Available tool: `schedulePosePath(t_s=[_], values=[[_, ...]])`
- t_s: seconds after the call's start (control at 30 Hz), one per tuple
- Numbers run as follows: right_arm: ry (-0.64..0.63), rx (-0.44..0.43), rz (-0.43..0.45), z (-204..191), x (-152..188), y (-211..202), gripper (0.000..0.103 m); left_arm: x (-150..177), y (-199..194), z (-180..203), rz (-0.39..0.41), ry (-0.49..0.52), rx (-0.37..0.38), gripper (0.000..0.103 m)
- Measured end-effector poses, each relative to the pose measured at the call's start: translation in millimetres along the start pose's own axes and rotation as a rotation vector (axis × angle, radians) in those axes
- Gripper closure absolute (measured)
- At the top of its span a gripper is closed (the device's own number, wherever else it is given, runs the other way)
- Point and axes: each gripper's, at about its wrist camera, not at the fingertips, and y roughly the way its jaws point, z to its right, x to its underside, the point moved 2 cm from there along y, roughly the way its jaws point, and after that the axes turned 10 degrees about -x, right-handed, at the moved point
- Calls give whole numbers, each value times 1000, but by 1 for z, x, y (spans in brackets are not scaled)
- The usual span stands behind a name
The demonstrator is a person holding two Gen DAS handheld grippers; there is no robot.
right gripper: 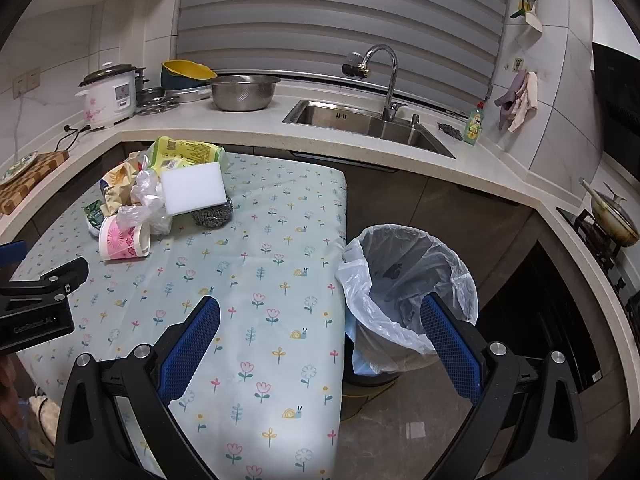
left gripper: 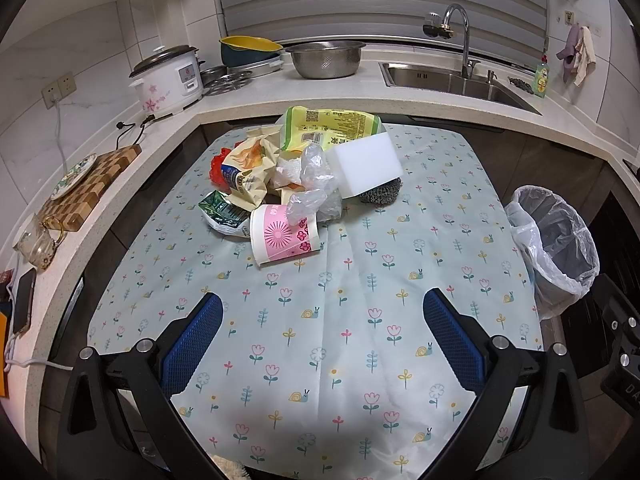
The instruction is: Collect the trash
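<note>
1. Surface (left gripper: 360,320) draped in a pale cloth printed with tulips and snails, filling the middle of the left wrist view and the left half of the right wrist view.
2. Round bin lined with a clear plastic bag (right gripper: 404,292), on the floor just beside the surface's right edge; at lower centre-right of the right wrist view, at far right of the left wrist view (left gripper: 556,248).
3. Left tongs (left gripper: 323,332) at the bottom of the left wrist view, blue-padded fingers spread wide, nothing between them, above bare cloth and well apart from the trash.
4. Right tongs (right gripper: 320,336) at the bottom of the right wrist view, likewise spread wide and empty, one finger over the cloth, the other over the bin's rim.
5. Trash heaped in the upper middle of the left wrist view, upper left of the right wrist view:
   - yellow-green printed plastic package (left gripper: 332,126) at the back;
   - white rectangular foam block (left gripper: 366,166) leaning on a grey steel-wool scourer (left gripper: 380,194);
   - cream snack bag (left gripper: 248,172) at the left;
   - crumpled clear plastic film (left gripper: 316,184) in the middle;
   - pink-and-white paper cup (left gripper: 284,236) lying on its side at the front;
   - dark green wrapper (left gripper: 222,210) touching the cup's left.
</note>
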Motion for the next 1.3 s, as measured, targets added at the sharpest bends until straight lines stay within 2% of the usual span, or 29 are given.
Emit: schedulePosePath(t_s=[0.53, 0.77, 0.87, 0.97, 1.17, 1.3], values=[[15, 23, -4, -2, -2, 13, 7, -4, 11, 2, -31, -18, 19, 7], [15, 3, 14, -13, -5, 29, 7, -9, 24, -4, -37, -26, 10, 7], [10, -9, -9, -21, -8, 43, 7, -11, 34, -6, -46, -31, 16, 7], [22, -33, -22, -28, -12, 57, 7, -14, 47, -13, -61, -49, 23, 7], [103, -163, -26, -38, -30, 91, 7, -26, 80, -28, -99, -65, 7, 7], [99, -205, -35, -54, -44, 118, 7, -36, 103, -36, -115, -72, -7, 7]])
